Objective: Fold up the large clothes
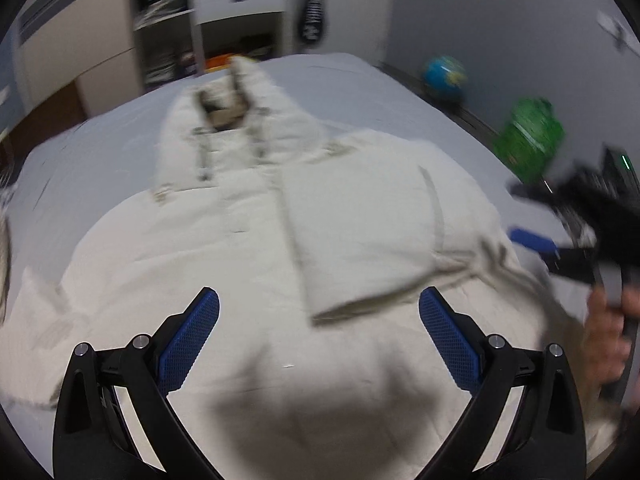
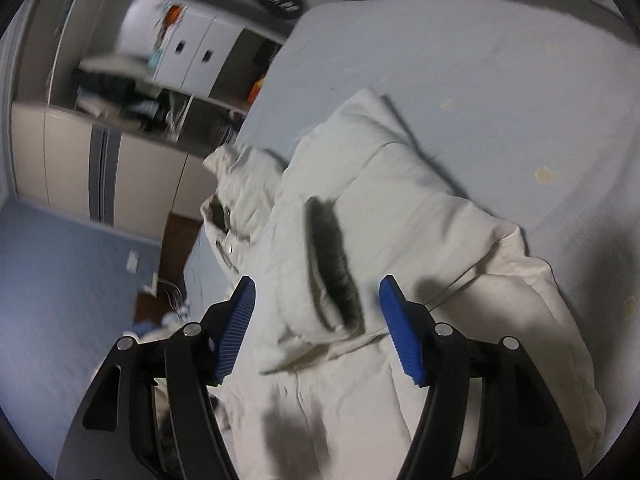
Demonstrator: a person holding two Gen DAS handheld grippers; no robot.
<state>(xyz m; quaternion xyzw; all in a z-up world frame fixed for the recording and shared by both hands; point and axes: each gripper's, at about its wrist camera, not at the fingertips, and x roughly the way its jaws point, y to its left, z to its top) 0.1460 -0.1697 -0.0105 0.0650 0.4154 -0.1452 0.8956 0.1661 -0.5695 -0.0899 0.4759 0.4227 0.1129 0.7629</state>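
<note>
Left wrist view: the left tool [image 1: 319, 322] hangs at the bottom of the frame with its blue pads spread wide and nothing between them, just above the coat's [image 1: 248, 264] lower body. The coat, cream and padded, lies flat on the bed [image 1: 360, 76], filling the middle of the frame, hood [image 1: 224, 120] toward the top, one sleeve [image 1: 360, 220] already laid across the chest. At the right edge the right tool [image 1: 536, 242], held in a hand [image 1: 608, 332], is also released; the right wrist view shows its pads apart over the sleeve cuff [image 2: 332, 268], gripping nothing.

Judging from this, the next fold is likely the other side or the hem. To do it well, pinch only the outer layer at an edge, both tools level, lift just enough to clear the padding, then lay it over squarely so the folded sleeve is not dragged askew. The blur makes seams hard to judge.
</note>
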